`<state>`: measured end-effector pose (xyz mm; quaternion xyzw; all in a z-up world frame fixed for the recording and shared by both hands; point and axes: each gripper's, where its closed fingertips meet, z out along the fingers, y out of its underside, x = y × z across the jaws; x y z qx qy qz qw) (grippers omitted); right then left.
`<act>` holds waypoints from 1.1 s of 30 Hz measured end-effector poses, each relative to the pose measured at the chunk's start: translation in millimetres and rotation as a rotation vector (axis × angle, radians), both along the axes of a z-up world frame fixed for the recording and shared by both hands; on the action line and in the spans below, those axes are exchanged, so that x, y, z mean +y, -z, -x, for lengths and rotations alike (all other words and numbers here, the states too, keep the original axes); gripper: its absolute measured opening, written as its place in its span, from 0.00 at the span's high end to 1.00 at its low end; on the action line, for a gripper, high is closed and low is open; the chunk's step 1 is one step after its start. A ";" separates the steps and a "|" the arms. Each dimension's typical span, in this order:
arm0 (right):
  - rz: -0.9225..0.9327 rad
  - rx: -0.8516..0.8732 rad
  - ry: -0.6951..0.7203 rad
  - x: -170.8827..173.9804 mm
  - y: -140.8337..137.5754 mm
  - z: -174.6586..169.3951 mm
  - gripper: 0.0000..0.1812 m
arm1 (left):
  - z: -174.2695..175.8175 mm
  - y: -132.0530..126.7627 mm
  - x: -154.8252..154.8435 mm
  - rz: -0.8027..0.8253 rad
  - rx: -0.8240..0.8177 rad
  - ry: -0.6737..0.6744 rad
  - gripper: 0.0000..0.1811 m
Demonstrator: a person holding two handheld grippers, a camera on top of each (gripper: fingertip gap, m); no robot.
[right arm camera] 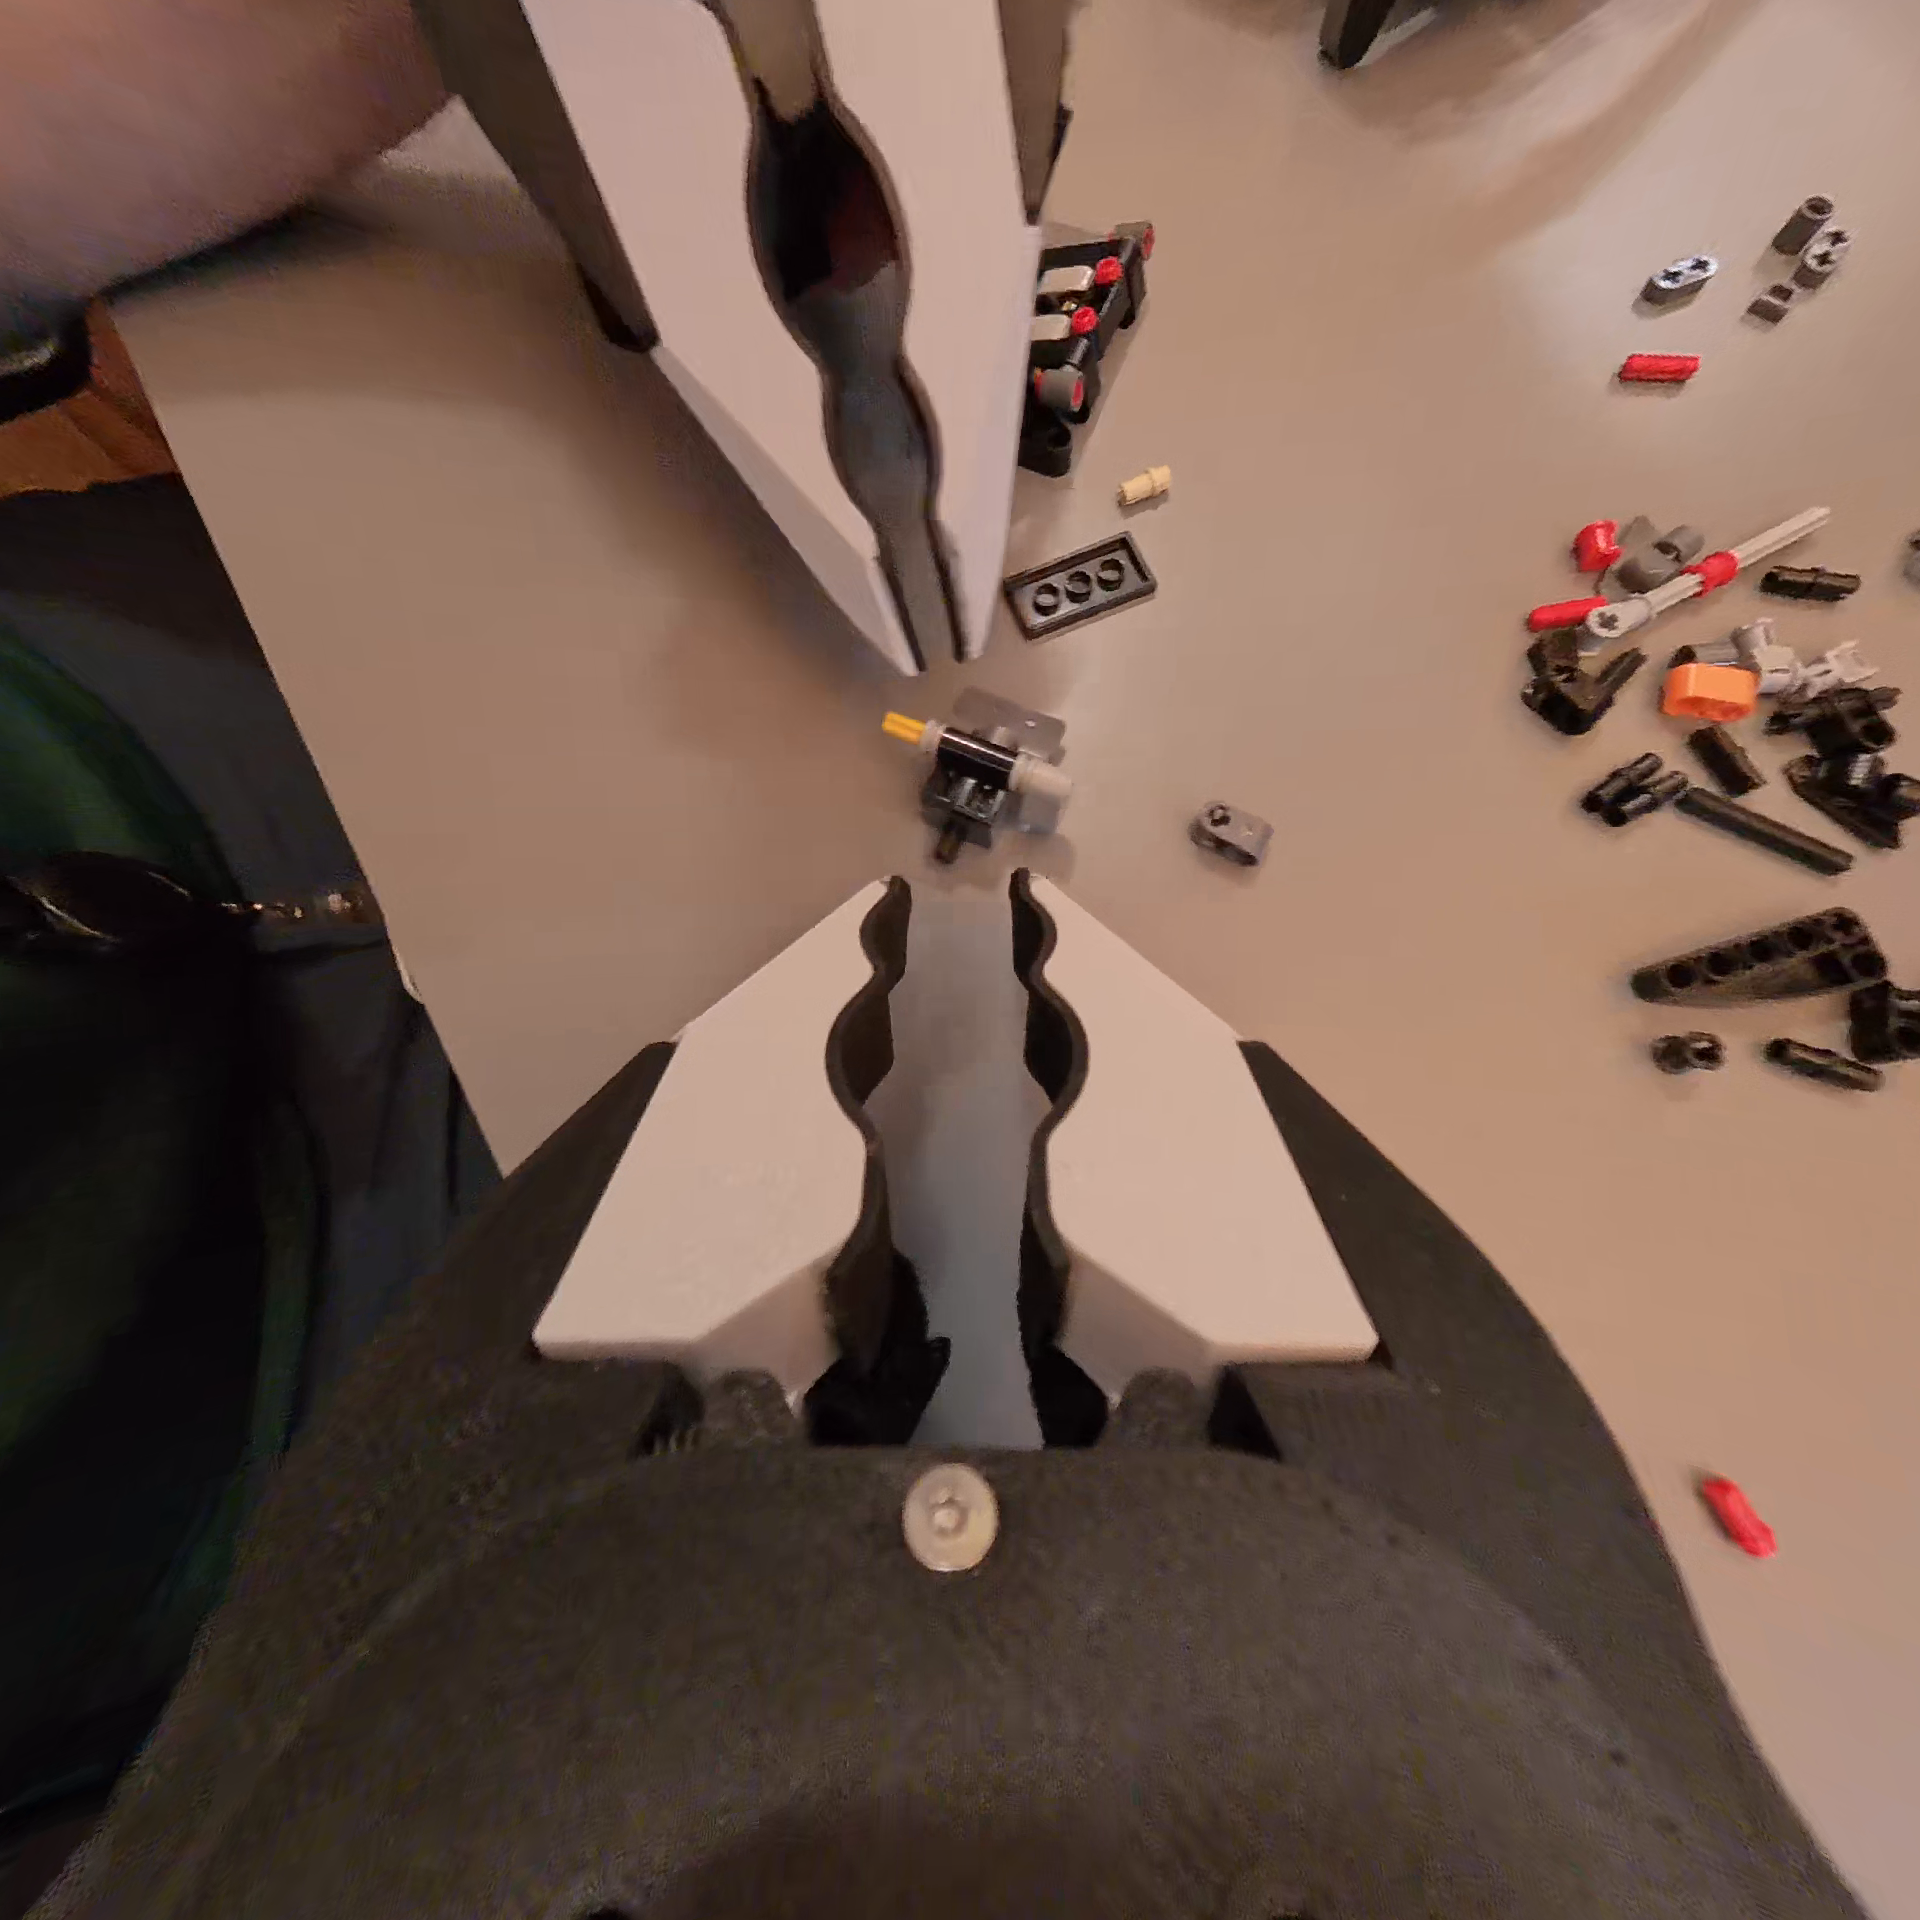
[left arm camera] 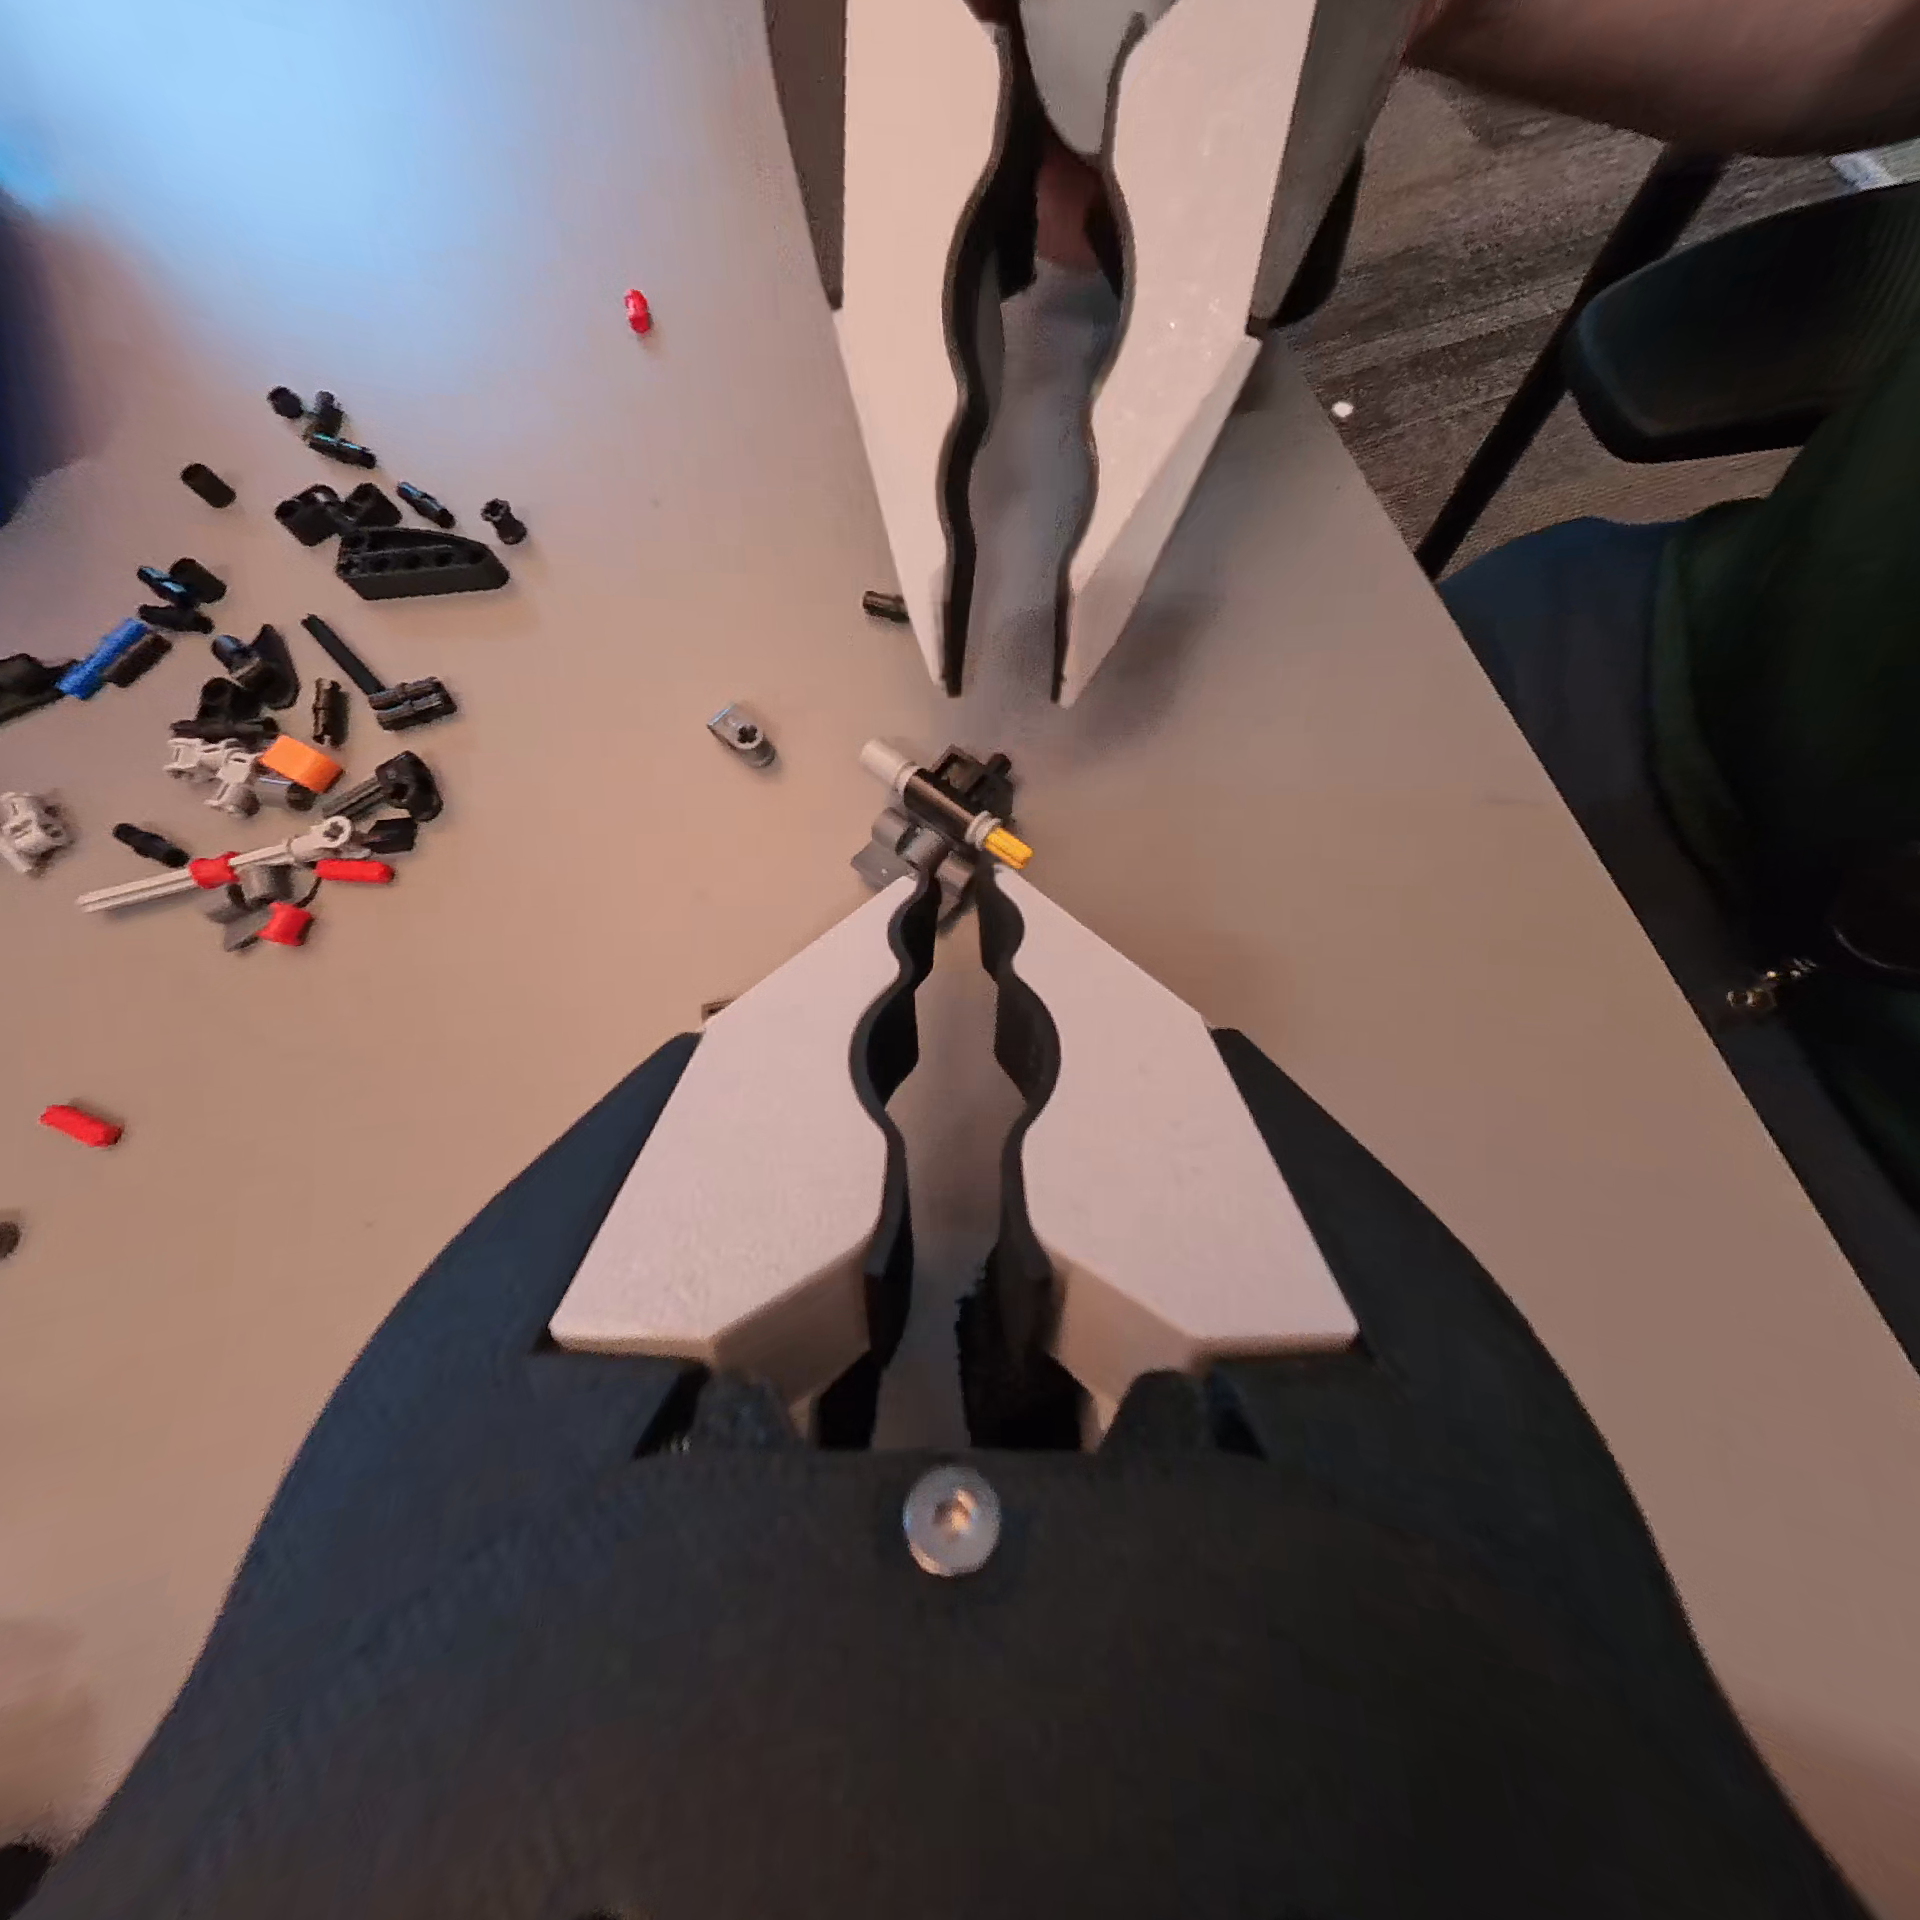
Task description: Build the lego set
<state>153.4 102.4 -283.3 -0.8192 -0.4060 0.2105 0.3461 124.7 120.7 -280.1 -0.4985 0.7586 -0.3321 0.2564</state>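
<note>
The left gripper (left arm camera: 951, 883) lies low over the table (left arm camera: 1299, 987), fingers pointing at the right gripper (left arm camera: 1006, 691), which faces it tip to tip. The left gripper's jaws are narrowed at the tips and pinch the grey base of the small assembly (left arm camera: 940, 810), a black and grey sub-build with a yellow pin end and a light grey pin end. The assembly sits near the table's edge on the person's side, between the two sets of fingertips.

In the right wrist view, the right gripper (right arm camera: 958, 883) has its jaws spread, holding nothing; its tips stop just short of the small assembly (right arm camera: 982, 769), not touching it.

The left wrist view alone shows the chair leg (left arm camera: 1558, 353) and floor beyond the table edge. The right wrist view alone shows a larger black sub-build (right arm camera: 1086, 332) with red pins, a dark plate (right arm camera: 1081, 597) and a tan pin (right arm camera: 1143, 485) beside the left gripper (right arm camera: 940, 665). Both views show the loose parts pile (right arm camera: 1714, 675), well apart from the assembly, and a lone grey connector (right arm camera: 1231, 829) nearer to it.
</note>
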 end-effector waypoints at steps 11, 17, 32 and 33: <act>-0.021 -0.064 0.037 19.3 8.6 0.7 0.91 | -2.7 8.0 -8.4 0.001 0.027 0.027 0.98; -0.057 -0.067 0.070 39.8 -11.7 -18.9 0.91 | -2.9 0.6 -1.5 -0.013 -0.004 0.000 0.98; -0.155 -0.254 0.343 207.7 -16.2 -75.1 0.90 | -6.5 -2.5 23.7 -0.140 -0.037 -0.104 0.98; -0.134 -0.258 0.349 213.6 -12.9 -75.7 0.90 | -6.6 -3.1 25.1 -0.144 -0.041 -0.109 0.98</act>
